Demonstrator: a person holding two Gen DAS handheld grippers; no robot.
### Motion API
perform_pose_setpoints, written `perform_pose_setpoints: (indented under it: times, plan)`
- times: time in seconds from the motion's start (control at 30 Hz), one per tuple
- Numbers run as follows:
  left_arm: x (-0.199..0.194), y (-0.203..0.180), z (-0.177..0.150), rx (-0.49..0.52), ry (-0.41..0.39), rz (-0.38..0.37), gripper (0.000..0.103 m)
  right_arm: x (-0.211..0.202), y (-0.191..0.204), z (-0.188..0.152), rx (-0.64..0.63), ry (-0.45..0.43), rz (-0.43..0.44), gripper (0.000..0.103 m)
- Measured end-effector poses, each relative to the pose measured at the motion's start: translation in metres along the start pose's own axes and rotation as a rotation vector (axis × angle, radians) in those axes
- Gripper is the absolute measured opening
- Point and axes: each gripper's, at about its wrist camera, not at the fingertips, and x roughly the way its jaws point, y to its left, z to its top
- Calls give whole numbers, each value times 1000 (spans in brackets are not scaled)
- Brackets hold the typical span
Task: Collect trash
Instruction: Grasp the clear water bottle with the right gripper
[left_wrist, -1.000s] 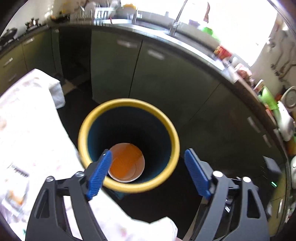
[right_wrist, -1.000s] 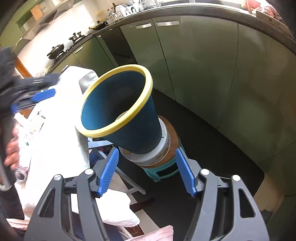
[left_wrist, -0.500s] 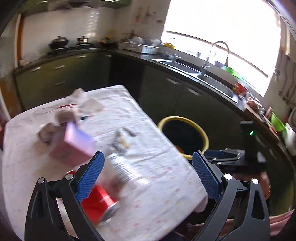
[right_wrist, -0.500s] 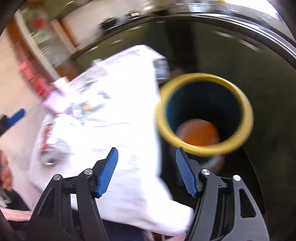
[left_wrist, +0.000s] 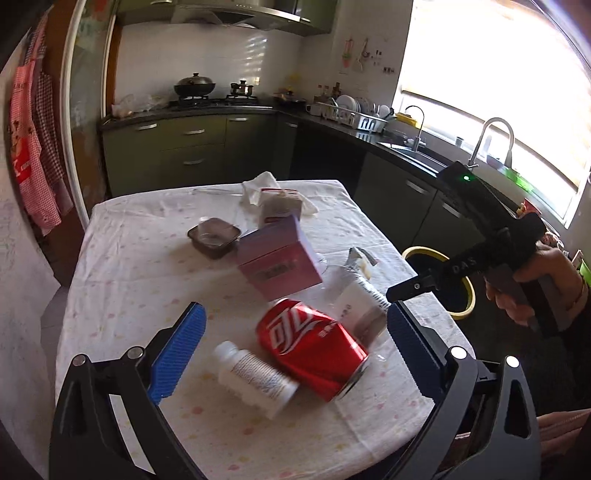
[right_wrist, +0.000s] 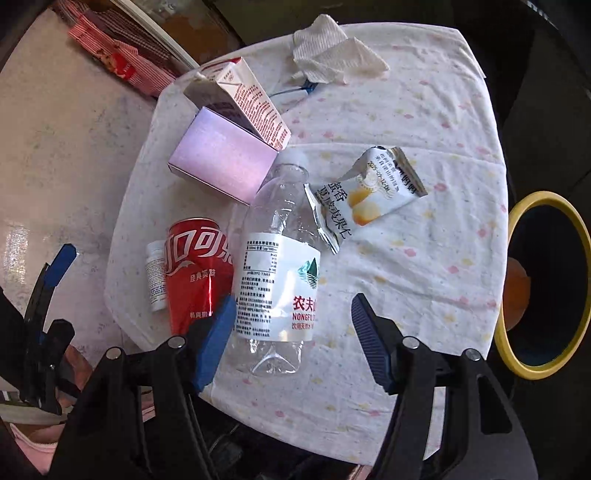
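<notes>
Trash lies on a cloth-covered table (right_wrist: 424, 277). My left gripper (left_wrist: 295, 317) hovers over a dented red can (left_wrist: 314, 350) and a small white bottle (left_wrist: 255, 376); its jaws are opening, touching nothing. My right gripper (right_wrist: 291, 301) hangs open above a clear water bottle (right_wrist: 280, 258), pads apart from it. Beside the bottle lie the red can (right_wrist: 195, 269), a torn snack wrapper (right_wrist: 369, 192), a pink box (right_wrist: 221, 162) and a carton (right_wrist: 247, 99). The yellow-rimmed bin (right_wrist: 517, 332) stands off the table's right edge, holding something orange (right_wrist: 517, 291).
A brown plastic tray (left_wrist: 214, 236) and a crumpled tissue (left_wrist: 258, 188) sit at the table's far side. Green kitchen cabinets (left_wrist: 184, 147), a stove and a sink run along the walls behind. A hand (left_wrist: 517, 295) holds the right gripper over the bin side.
Both cameras swung away from the bin to the table and its trash. The left jaws spread wider. The right jaws kept the same gap.
</notes>
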Motion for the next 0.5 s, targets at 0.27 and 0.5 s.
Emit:
perform_pose_setpoints:
  times: [0.27,0.5]
  plan:
    - [-5,27,-13,-59,7,-16,98,39,23,35,-34,141,-133,66]
    - [-4,41,-17,-97,14,-22,98,66,28,43,-36,208,-179,66]
